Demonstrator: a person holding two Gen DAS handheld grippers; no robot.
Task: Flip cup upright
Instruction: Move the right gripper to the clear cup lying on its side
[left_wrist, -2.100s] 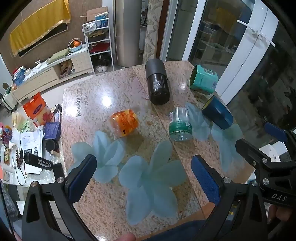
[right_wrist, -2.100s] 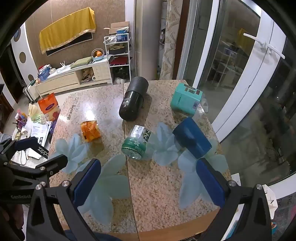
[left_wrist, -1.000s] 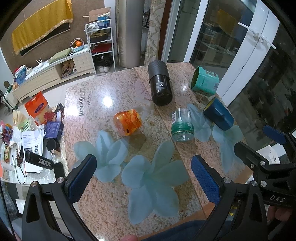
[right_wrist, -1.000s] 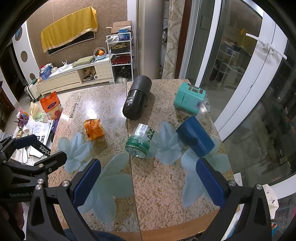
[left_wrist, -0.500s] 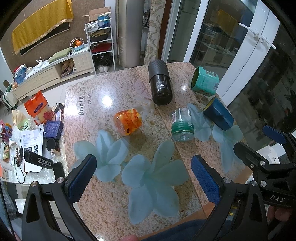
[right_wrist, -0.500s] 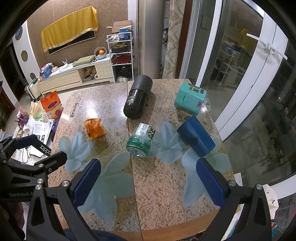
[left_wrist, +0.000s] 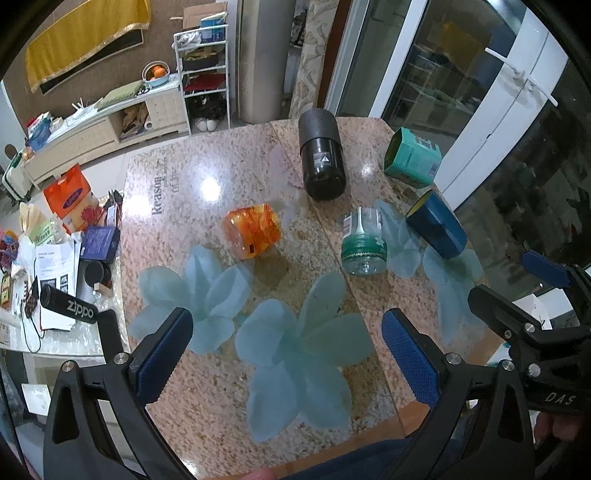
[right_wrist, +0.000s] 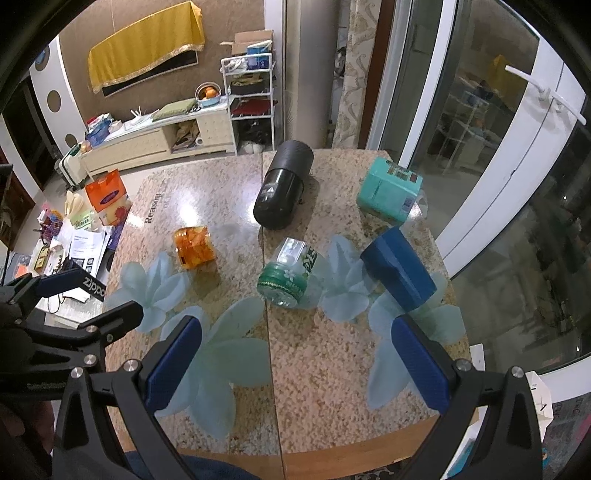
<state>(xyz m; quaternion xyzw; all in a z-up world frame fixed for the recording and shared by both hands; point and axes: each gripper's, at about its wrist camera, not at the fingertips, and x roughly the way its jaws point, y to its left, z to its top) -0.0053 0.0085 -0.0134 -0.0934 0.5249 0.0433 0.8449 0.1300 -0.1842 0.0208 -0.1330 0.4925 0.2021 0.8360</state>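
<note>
Several cups lie on their sides on a granite table (left_wrist: 221, 177) (right_wrist: 332, 369) with pale blue flower shapes. They are an orange cup (left_wrist: 252, 232) (right_wrist: 195, 246), a clear cup with a green band (left_wrist: 364, 242) (right_wrist: 290, 273), a dark blue cup (left_wrist: 436, 230) (right_wrist: 399, 273), a teal cup (left_wrist: 412, 157) (right_wrist: 389, 190) and a black flask (left_wrist: 321, 160) (right_wrist: 282, 190). My left gripper (left_wrist: 286, 354) is open and empty above the near table edge. My right gripper (right_wrist: 295, 369) is open and empty, beside it on the right.
A low side table (left_wrist: 48, 266) with papers, boxes and a black Zippo case (left_wrist: 68, 306) stands left of the granite table. Glass doors (right_wrist: 498, 166) close off the right side. A cabinet (right_wrist: 155, 140) and a shelf rack (right_wrist: 251, 92) stand at the back.
Both grippers have drifted slightly back and up from the table; the objects have not moved. Both stay open.
</note>
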